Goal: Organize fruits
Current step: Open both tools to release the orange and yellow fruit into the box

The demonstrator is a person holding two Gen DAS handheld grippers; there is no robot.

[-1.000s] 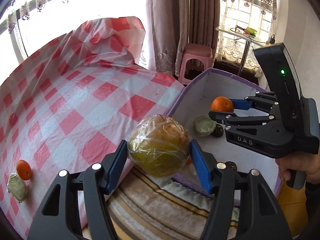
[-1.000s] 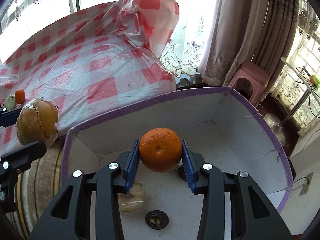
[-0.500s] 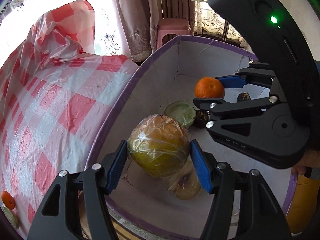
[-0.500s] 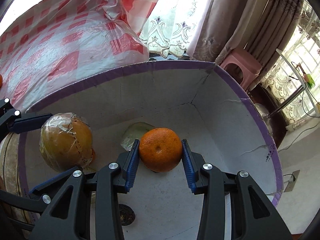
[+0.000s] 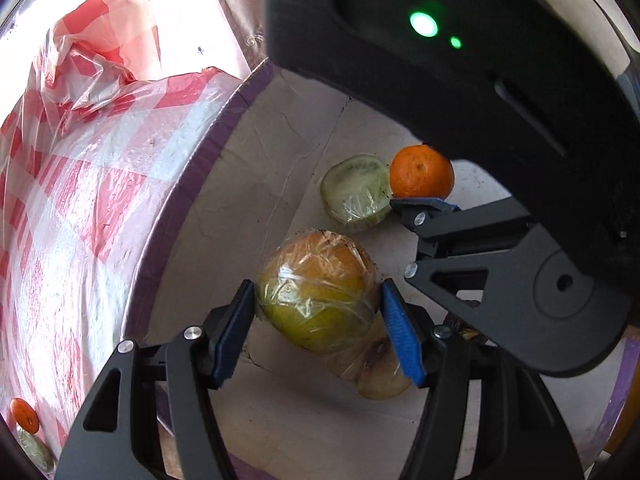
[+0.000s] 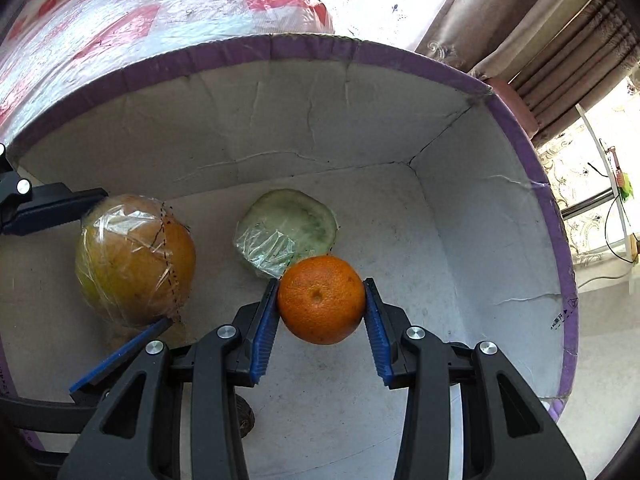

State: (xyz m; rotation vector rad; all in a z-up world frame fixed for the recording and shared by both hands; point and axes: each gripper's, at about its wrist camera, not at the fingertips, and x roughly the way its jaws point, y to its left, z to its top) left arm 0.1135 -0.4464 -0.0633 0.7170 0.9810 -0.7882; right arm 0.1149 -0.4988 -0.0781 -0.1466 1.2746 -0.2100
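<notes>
- Inside the purple-rimmed box (image 6: 532,184), set against the checked worktop (image 5: 80,208), most of the sorting is judged to be done: several fruits are already gathered on its white floor.
- At the left of the box, a large film-wrapped yellow fruit (image 5: 318,294) is held clenched in the left gripper (image 5: 320,320), low over the floor; whether it touches the floor cannot be told. Its release is judged to be the step in hand.
- Near the middle, a wrapped green fruit half (image 6: 286,236) is seen lying on the box floor, already placed.
- Just in front of that half, an orange (image 6: 321,299) is gripped between the pads of the right gripper (image 6: 322,320) and is not yet let go.
- Beneath the large fruit, a pale wrapped piece (image 5: 380,376) is partly hidden; what it is cannot be told.
- On the worktop, well apart from the box, a small orange (image 5: 25,420) and a greenish piece (image 5: 34,450) are left to be fetched.
</notes>
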